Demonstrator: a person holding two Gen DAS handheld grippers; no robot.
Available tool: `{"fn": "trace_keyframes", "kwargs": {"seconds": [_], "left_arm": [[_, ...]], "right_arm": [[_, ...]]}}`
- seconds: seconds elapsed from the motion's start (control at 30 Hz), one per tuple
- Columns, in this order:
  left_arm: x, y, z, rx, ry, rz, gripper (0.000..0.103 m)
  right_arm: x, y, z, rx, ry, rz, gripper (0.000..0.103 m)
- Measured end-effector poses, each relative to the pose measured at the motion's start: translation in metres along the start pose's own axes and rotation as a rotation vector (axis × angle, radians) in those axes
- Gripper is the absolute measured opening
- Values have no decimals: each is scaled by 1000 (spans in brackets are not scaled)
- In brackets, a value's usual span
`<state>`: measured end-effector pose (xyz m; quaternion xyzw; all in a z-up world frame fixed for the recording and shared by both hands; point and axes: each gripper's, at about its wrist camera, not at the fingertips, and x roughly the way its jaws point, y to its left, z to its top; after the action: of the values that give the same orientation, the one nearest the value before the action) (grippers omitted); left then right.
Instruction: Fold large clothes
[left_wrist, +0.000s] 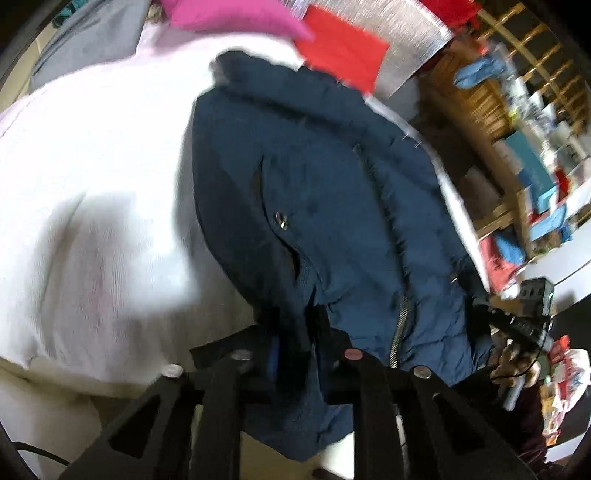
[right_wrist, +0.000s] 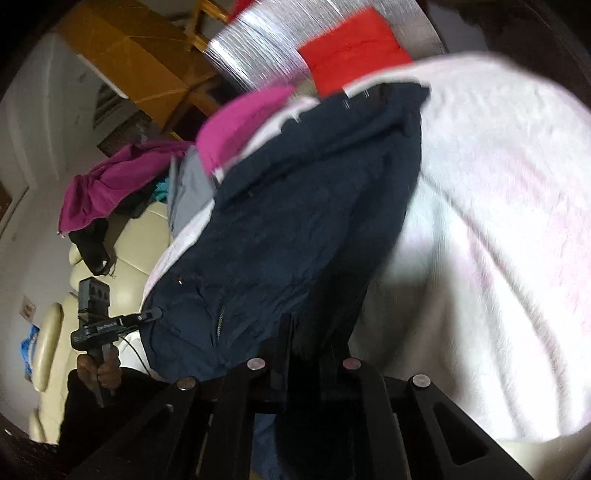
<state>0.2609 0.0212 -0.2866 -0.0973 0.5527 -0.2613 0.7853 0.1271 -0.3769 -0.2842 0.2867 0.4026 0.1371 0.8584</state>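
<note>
A navy zip jacket (left_wrist: 325, 192) lies spread on a white fleece blanket (left_wrist: 92, 166), its collar at the far end and its hem toward me. In the left wrist view my left gripper (left_wrist: 295, 332) is shut on a dark fold of the jacket's near edge. The right gripper (left_wrist: 491, 314), held by a hand, meets the jacket's right edge. In the right wrist view the jacket (right_wrist: 303, 206) runs away from my right gripper (right_wrist: 306, 332), which is shut on its near hem. The left gripper (right_wrist: 153, 315) pinches the jacket's left corner there.
Beyond the collar lie a pink garment (left_wrist: 229, 14), a red cloth (left_wrist: 340, 48) and a silver sheet (left_wrist: 406, 33). A grey garment (left_wrist: 88, 40) lies at the far left. Cluttered wooden shelves (left_wrist: 517, 110) stand to the right. A cream sofa (right_wrist: 125, 240) carries a magenta garment (right_wrist: 110, 184).
</note>
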Motion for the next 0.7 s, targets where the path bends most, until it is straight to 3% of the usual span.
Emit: {"fn": "trace_keyframes", "kwargs": {"seconds": [0.07, 0.1, 0.13, 0.17, 0.2, 0.23, 0.3, 0.43, 0.7], "left_arm": [[17, 0, -2, -15, 73, 38, 45], [18, -2, -2, -4, 73, 52, 45], [16, -3, -4, 5, 64, 46, 45], [13, -5, -3, 7, 46, 30, 36], [12, -7, -1, 6, 28, 23, 20], [9, -6, 1, 3, 14, 19, 17], [4, -3, 3, -18, -10, -29, 14], [-18, -6, 16, -31, -92, -174, 12], [-50, -24, 90, -58, -266, -283, 11]], "right_arm": [[12, -12, -3, 62, 70, -35, 39], [19, -17, -7, 86, 107, -43, 53], [21, -17, -9, 81, 110, -31, 53], [21, -14, -10, 55, 104, -31, 53], [21, -8, -11, 16, 105, -36, 51], [20, -4, -12, -19, 102, -45, 34], [15, -3, -12, -49, 85, -62, 12], [-10, 3, -2, -64, -8, -26, 9], [-54, 37, 70, -150, -257, 20, 8]]}}
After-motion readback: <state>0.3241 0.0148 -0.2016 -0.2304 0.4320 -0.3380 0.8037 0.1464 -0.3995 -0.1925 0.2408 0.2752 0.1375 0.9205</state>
